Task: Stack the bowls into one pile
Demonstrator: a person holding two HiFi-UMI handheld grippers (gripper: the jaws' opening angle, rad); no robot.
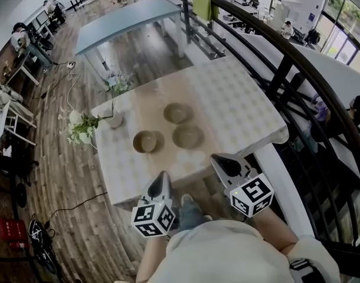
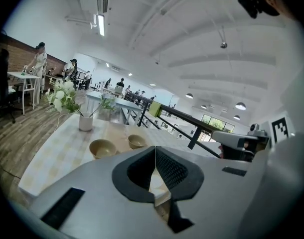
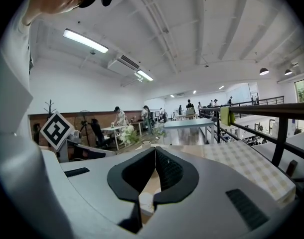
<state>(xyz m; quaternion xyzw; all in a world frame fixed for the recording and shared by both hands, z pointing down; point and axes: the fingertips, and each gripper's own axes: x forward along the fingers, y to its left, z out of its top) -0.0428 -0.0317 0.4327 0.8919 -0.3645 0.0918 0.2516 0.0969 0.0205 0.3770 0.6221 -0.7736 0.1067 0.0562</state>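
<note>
Three bowls [image 1: 177, 112] [image 1: 188, 136] [image 1: 146, 141] apart, grippers [image 1: 163, 175] [image 1: 218, 159] seemingly closed, empty

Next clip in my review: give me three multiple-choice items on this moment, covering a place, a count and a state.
1. In the head view, where does the flower vase stand relative to the bowls?
A. to their left
B. to their right
C. between them

2. How many bowls are on the table?
A. two
B. three
C. four

3. How do the bowls lie?
A. all in one pile
B. two stacked, one apart
C. each on its own

Answers:
1 A: the vase stands left of all the bowls, near the table's left edge.
2 B: three bowls show, the other two at and.
3 C: no bowl sits inside another, and tablecloth shows between them.
</note>
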